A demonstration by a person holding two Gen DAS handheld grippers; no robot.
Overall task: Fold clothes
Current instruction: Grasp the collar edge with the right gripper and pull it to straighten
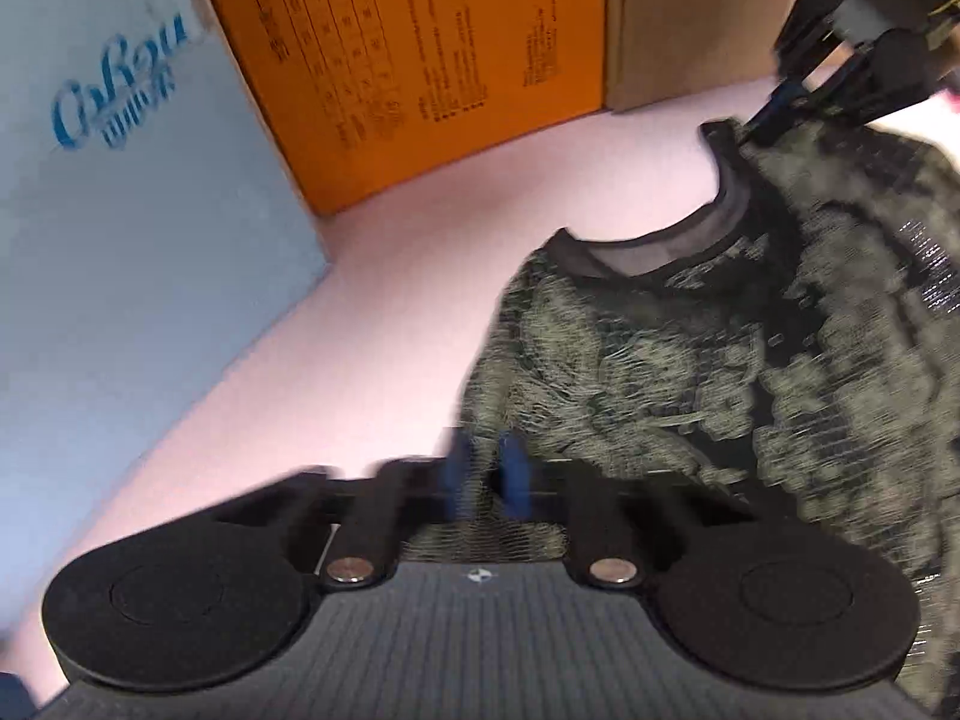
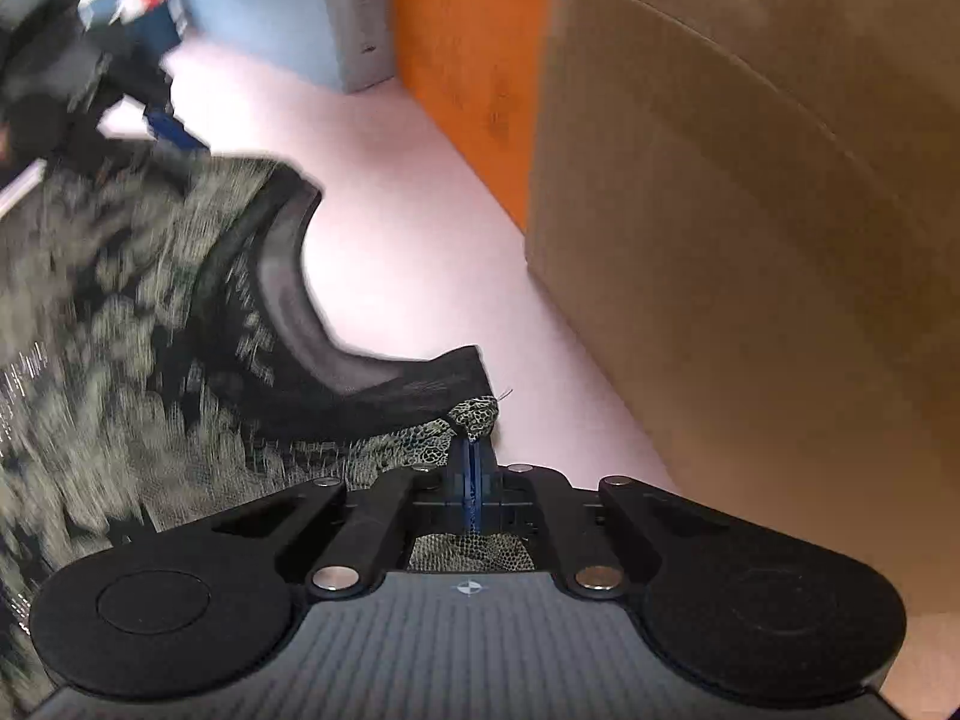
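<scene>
Left wrist view: the left gripper (image 1: 486, 474) pinches the shoulder edge of a dark patterned top (image 1: 690, 360) spread on a pink surface (image 1: 390, 276), beside blue (image 1: 120, 240) and orange boxes (image 1: 408, 60). Right wrist view: the right gripper (image 2: 472, 468) is clamped on the top's other shoulder by the neckline (image 2: 288, 276), near a brown box (image 2: 750, 240)

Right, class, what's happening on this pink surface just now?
A person is working two hand-held tools on a dark, olive-patterned knit top lying on the pink surface. The right tool is shut on the fabric at one end of the black neckline; the left tool is shut on the fabric at the other shoulder. Cardboard boxes stand behind.
</scene>
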